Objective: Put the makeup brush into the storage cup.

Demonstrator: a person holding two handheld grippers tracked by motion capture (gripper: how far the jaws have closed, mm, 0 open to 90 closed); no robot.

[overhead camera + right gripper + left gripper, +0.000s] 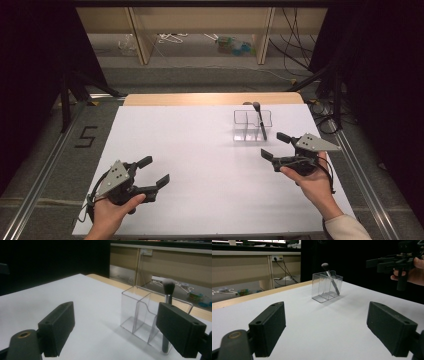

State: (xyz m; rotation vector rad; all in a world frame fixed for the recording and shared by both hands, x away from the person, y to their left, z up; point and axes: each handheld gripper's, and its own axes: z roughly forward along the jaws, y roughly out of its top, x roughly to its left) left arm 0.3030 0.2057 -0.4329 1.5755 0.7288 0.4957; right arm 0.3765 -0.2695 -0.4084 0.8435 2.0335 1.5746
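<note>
Now, your left tongs (156,171): jaws apart, empty.
Your right tongs (274,144): jaws apart, empty.
Brush (260,120): in organizer (252,125), just beyond right tongs.

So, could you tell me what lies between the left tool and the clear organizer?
Nothing: the high view shows bare white table between the left tool and the clear organizer.

Matt white table top (200,165) w/ pale wood far edge, clear glossy plastic organiser (140,315), brush (168,300) w/ soft bristles & shiny metal ferrule, matt black plastic jaws, grey plate (315,143) matt.
</note>
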